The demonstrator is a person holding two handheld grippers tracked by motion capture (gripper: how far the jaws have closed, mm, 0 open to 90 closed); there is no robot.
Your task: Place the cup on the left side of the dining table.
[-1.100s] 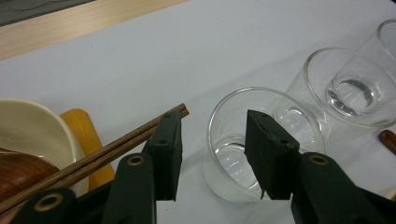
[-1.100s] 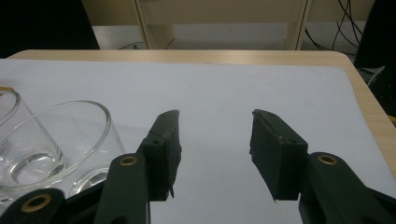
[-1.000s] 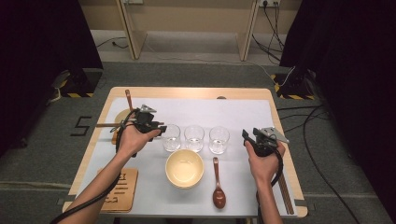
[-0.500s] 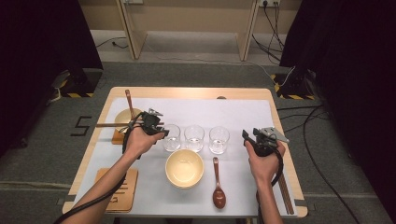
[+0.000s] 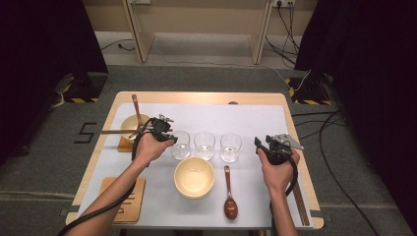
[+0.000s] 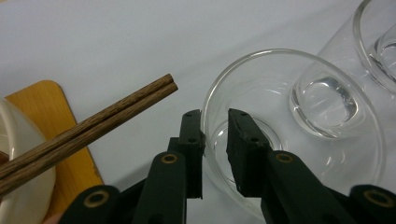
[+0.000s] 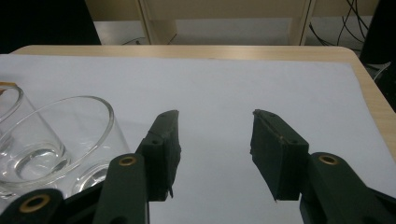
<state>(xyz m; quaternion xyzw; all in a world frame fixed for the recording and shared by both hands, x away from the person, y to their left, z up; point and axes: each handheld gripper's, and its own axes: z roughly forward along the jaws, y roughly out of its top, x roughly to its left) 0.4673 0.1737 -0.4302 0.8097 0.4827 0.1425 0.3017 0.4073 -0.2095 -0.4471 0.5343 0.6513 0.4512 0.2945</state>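
My left gripper [image 6: 215,122] sits at the leftmost glass [image 6: 299,126], its jaws narrowed to a slim gap with the near rim of that glass between them, one jaw outside the wall and one inside; whether the pads already press the glass I cannot tell, so I call it straddling the rim, not a sure grip. Just left of the jaws a pair of wooden chopsticks [image 6: 88,128] lies across a small bowl [image 5: 132,125] on a wooden coaster at the table's left edge. To the right stand the middle glass [image 5: 204,145] and the right glass [image 5: 230,146], close in a row on the white mat [image 5: 246,118]. Nearer me are the cream bowl [image 5: 194,177] and a brown spoon [image 5: 229,194]. My right gripper [image 7: 212,140] hovers open and empty over bare mat, right of the row. The risk, as I judge it, is a thin hold on a smooth rim: lifting could let the glass slip or swing, knocking the middle glass, and my gripper body could nudge the chopsticks off their bowl.
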